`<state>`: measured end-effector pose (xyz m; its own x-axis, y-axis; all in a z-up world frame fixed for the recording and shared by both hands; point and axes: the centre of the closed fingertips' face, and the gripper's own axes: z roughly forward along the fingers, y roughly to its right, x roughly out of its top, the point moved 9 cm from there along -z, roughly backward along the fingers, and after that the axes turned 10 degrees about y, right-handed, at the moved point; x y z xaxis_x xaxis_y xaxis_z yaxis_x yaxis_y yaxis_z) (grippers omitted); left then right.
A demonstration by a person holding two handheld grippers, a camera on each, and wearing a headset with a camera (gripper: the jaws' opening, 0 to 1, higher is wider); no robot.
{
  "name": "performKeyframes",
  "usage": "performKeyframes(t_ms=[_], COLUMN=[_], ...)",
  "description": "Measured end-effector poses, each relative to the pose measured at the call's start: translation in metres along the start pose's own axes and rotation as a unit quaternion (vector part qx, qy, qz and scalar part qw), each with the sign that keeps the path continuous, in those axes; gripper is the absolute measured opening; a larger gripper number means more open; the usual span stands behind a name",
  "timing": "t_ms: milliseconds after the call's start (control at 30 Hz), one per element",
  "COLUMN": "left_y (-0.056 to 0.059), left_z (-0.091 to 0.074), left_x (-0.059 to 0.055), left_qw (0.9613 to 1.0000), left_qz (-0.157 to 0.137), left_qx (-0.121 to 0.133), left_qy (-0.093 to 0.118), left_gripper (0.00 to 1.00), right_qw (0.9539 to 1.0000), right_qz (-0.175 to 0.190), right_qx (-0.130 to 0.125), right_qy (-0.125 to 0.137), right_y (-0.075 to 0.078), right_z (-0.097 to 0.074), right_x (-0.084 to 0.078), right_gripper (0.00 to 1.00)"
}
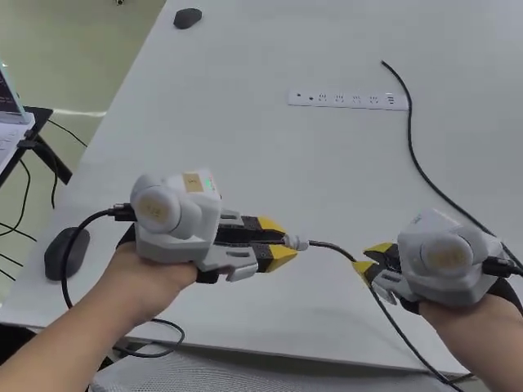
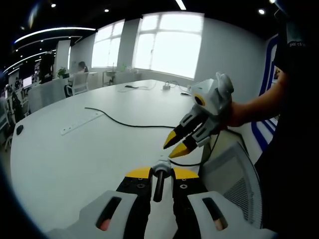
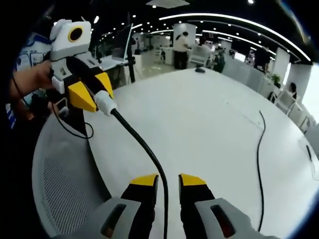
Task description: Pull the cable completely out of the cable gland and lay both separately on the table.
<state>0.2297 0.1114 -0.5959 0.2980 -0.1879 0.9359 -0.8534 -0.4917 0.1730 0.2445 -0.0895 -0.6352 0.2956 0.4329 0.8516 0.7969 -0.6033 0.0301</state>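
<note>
My left gripper (image 1: 286,245) (image 2: 162,175) is shut on the cable gland (image 1: 297,242) (image 2: 161,168), whose pale tip sticks out past the yellow jaw ends. A thin black cable (image 1: 331,247) (image 3: 142,144) runs from the gland to my right gripper (image 1: 368,263) (image 3: 168,180), then drops off past the table's front edge. The right jaws stand slightly apart, and the cable passes through the gap without being pinched. Both grippers hover just above the white table (image 1: 245,155), facing each other. The right gripper view has the left gripper (image 3: 94,97) with the gland (image 3: 105,104). The left gripper view has the right gripper (image 2: 173,147).
A white power strip (image 1: 347,100) lies at the back of the table, and a second black cable (image 1: 415,159) curves along the right. One dark mouse (image 1: 187,17) sits far back, another (image 1: 65,251) at the left edge. A mesh chair (image 3: 65,189) stands under the grippers.
</note>
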Motion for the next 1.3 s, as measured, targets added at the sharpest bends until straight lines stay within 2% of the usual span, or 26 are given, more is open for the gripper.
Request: performKeyframes(t_ms=[33,67,133,200,300,367,400,467,500,567,633,800,933,1133,1300], left_y=[0.000,0.001,0.001,0.002,0.004,0.004,0.003,0.004,0.004,0.004,0.005,0.004,0.005,0.006,0.005], left_z=[0.000,-0.001,-0.001,-0.002,-0.002,-0.002,-0.002,-0.002,-0.002,-0.002,-0.001,-0.002,-0.003,-0.002,-0.001], left_x=[0.000,0.000,-0.001,-0.002,-0.003,-0.004,-0.004,-0.005,-0.005,-0.005,-0.005,-0.005,-0.005,-0.006,-0.003], left_qw=[1.0000,1.0000,1.0000,1.0000,1.0000,1.0000,1.0000,1.0000,1.0000,1.0000,1.0000,1.0000,1.0000,0.9999,0.9999], left_qz=[-0.002,-0.002,-0.002,-0.002,-0.009,-0.009,-0.009,-0.009,-0.009,-0.008,-0.009,-0.007,-0.009,-0.010,-0.011], left_qx=[0.001,0.003,0.004,0.004,0.001,0.002,0.003,0.003,0.003,0.003,0.003,0.003,0.000,0.000,-0.002], left_qy=[0.000,0.002,0.002,0.000,-0.001,0.001,0.002,0.000,0.000,0.000,0.001,-0.002,-0.001,0.001,0.007], left_gripper=[0.15,0.15,0.15,0.15,0.15,0.15,0.15,0.15,0.15,0.15,0.15,0.15,0.15,0.15,0.15], right_qw=[0.9998,0.9987,0.9952,0.9934,0.9927,0.9874,0.9834,0.9797,0.9812,0.9814,0.9791,0.9787,0.9799,0.9812,0.9848], right_qz=[-0.011,-0.038,-0.086,-0.098,-0.089,-0.125,-0.152,-0.172,-0.162,-0.159,-0.169,-0.166,-0.160,-0.152,-0.141], right_qx=[0.010,0.024,0.032,0.042,0.060,0.084,0.085,0.084,0.090,0.095,0.099,0.105,0.103,0.102,0.086], right_qy=[0.011,0.022,0.035,0.044,0.054,0.049,0.051,0.060,0.054,0.050,0.056,0.060,0.062,0.061,0.054], right_y=[-0.003,-0.006,-0.011,-0.016,-0.023,-0.030,-0.033,-0.037,-0.040,-0.043,-0.047,-0.050,-0.049,-0.048,-0.042], right_z=[0.000,-0.001,-0.001,0.001,0.004,0.007,0.009,0.011,0.014,0.018,0.021,0.024,0.025,0.024,0.022], right_x=[0.004,0.010,0.018,0.024,0.030,0.032,0.033,0.035,0.034,0.033,0.035,0.037,0.037,0.035,0.031], right_gripper=[0.19,0.21,0.23,0.23,0.23,0.20,0.17,0.11,0.10,0.12,0.10,0.07,0.01,0.00,0.00])
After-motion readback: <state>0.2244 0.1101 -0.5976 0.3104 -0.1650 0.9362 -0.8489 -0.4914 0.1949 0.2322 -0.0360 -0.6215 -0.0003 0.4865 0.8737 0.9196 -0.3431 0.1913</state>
